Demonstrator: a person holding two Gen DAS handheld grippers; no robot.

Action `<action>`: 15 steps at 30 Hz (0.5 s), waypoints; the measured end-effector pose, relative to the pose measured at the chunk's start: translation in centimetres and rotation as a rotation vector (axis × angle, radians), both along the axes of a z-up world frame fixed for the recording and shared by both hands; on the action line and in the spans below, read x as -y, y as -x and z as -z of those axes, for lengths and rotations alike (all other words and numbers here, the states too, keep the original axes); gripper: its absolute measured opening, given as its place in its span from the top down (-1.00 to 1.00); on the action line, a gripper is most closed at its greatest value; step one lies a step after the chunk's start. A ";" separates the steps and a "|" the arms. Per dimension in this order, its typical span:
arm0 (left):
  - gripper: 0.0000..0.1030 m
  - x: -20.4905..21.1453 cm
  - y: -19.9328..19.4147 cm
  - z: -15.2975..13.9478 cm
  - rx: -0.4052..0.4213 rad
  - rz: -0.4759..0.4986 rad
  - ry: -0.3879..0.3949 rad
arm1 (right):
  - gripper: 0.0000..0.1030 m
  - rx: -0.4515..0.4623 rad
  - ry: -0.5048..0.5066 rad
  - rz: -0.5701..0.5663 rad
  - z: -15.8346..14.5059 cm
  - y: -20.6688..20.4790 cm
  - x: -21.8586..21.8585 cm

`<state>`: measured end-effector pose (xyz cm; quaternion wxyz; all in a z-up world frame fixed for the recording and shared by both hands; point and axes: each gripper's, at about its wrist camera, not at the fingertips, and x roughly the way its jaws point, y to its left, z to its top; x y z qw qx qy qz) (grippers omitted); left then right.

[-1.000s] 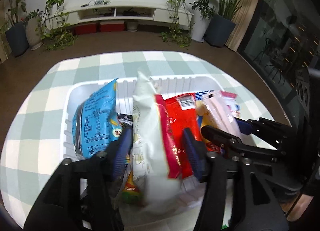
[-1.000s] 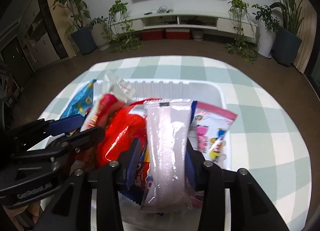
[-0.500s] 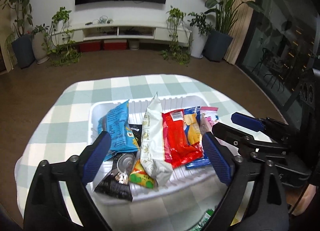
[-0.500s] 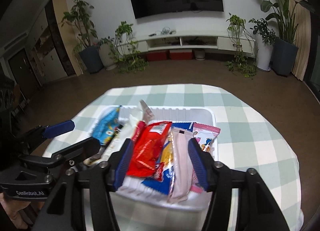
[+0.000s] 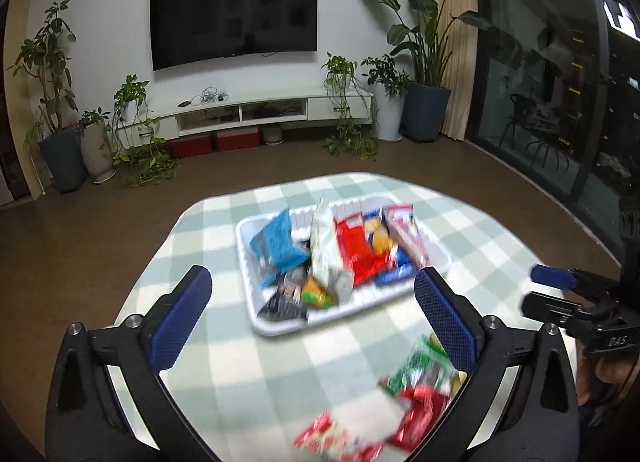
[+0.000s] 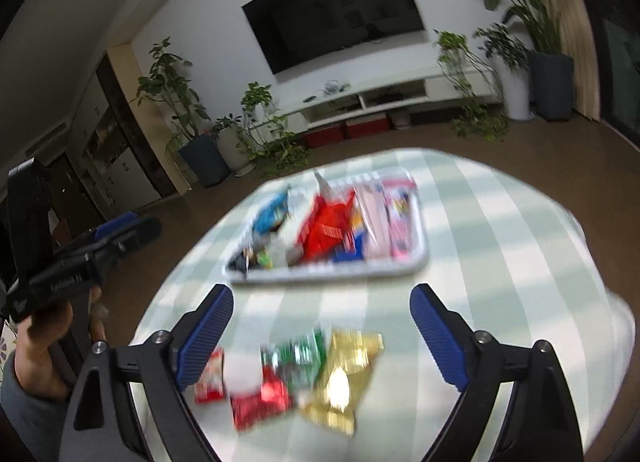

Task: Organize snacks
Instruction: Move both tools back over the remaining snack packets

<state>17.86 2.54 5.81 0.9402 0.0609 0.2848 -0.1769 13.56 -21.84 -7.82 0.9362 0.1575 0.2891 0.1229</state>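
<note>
We see the right gripper [image 6: 322,326] empty, its jaws opening above the checked tablecloth [image 6: 500,246]. White tray [image 6: 332,274] ahead holds packed snacks, blurred. Loose packets near us: gold packet [image 6: 344,374], green packet [image 6: 300,358], red packet [image 6: 260,398]. Left gripper [image 6: 120,228] at left, in a hand [image 6: 44,346].

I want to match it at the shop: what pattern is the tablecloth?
Pale green and white checks on the tablecloth, clearest in the left wrist view.
</note>
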 end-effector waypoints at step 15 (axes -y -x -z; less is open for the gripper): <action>-0.98 -1.2 5.8 11.4 -0.381 -0.232 -0.039 | -0.78 -0.107 -0.020 0.049 6.7 7.1 -1.7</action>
